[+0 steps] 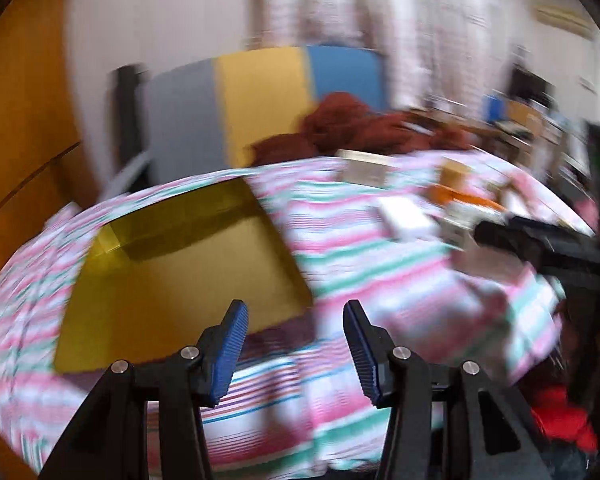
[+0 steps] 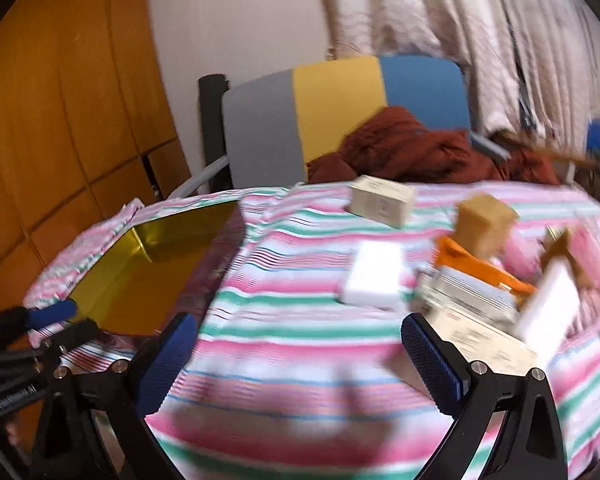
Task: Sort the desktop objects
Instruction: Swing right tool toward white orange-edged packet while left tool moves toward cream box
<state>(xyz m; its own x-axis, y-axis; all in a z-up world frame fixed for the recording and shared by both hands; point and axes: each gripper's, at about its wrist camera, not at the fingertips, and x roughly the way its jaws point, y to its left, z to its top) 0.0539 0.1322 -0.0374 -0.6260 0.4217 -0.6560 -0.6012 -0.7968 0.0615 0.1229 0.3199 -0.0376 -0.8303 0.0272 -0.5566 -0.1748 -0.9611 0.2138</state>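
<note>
No boxes are seen inside the yellow tray point(image 2: 140, 280). The small boxes point(image 2: 380, 280) are scattered on the striped cloth point(image 2: 300, 360), right of the tray. The left gripper point(image 1: 296, 344) and right gripper point(image 2: 300, 364) are held with jaws wide, nothing between them.

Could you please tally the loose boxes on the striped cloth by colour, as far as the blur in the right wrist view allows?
Beige cardboard boxes: 1
Tan cardboard boxes: 1
White boxes: 1
Orange packets: 1
Total: 4 clearly separable; the blurred pile at the right holds more that cannot be counted. The open yellow tray appears to hold nothing.
</note>
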